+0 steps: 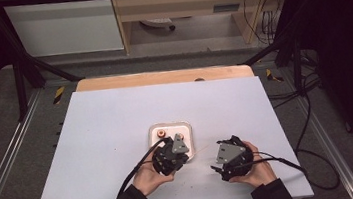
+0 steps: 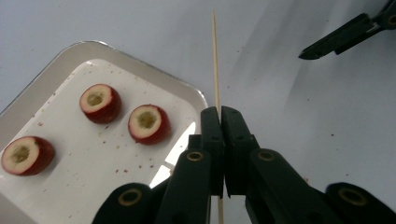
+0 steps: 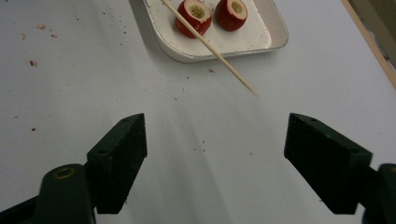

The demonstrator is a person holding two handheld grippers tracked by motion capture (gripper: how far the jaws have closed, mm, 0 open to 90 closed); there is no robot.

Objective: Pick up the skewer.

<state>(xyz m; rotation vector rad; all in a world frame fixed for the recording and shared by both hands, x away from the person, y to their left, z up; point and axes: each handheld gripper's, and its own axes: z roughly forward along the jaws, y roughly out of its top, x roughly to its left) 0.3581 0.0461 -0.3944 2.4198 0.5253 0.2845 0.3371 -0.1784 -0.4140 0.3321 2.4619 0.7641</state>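
Beside the tray's (image 2: 154, 74) edge, left tongs (image 2: 219, 112) pinch a skewer (image 2: 215, 56); right tongs (image 3: 215, 135) gape wide.

The tabletop (image 1: 118, 136) is evenly and coolly lit, its surroundings dark in the high view. Soft shadows streak it in both gripper views. The tray (image 2: 42, 88) rim shows mild glare; close jaws look soft.

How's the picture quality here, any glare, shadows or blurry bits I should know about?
High view: dim and soft, dark corners, the tray small and washed out. Left claw view: sharp on the skewer and three fruit pieces; a bright glare patch on the tray rim; the left claw throws a soft shadow. Right claw view: the right claw looms dark and slightly soft, with faint streaky shadows on the table.
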